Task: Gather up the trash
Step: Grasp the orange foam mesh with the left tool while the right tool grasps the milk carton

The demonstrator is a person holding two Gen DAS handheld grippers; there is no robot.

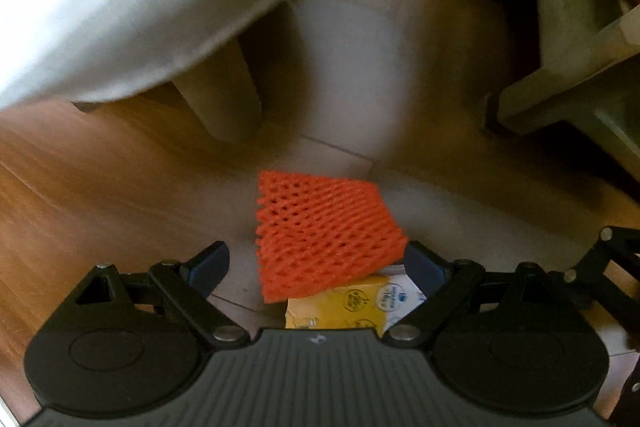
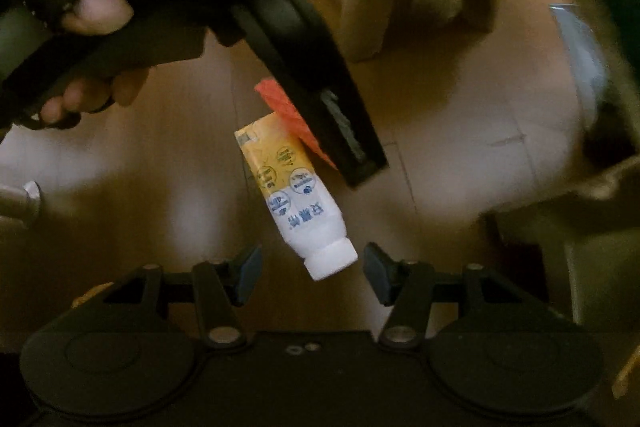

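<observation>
On the floor lies an orange foam net [image 1: 328,239], resting partly on a yellow-and-white tube [image 1: 344,303]. My left gripper [image 1: 316,267] points straight down over the net and is open, one fingertip on each side of it. In the right wrist view the tube [image 2: 296,195] lies slanted, its white cap [image 2: 332,259] nearest. My right gripper [image 2: 313,274] is open, and the cap sits between its fingertips untouched. A hand [image 2: 96,15] holds the left gripper, whose body hides most of the orange net [image 2: 280,103].
A white-topped stool [image 1: 140,7] with pale legs [image 1: 224,99] stands just beyond the trash. Grey furniture [image 1: 580,87] is at the right. A bluish bag [image 2: 580,59] lies on the floor at the right, and a metal foot [image 2: 20,203] at the left edge.
</observation>
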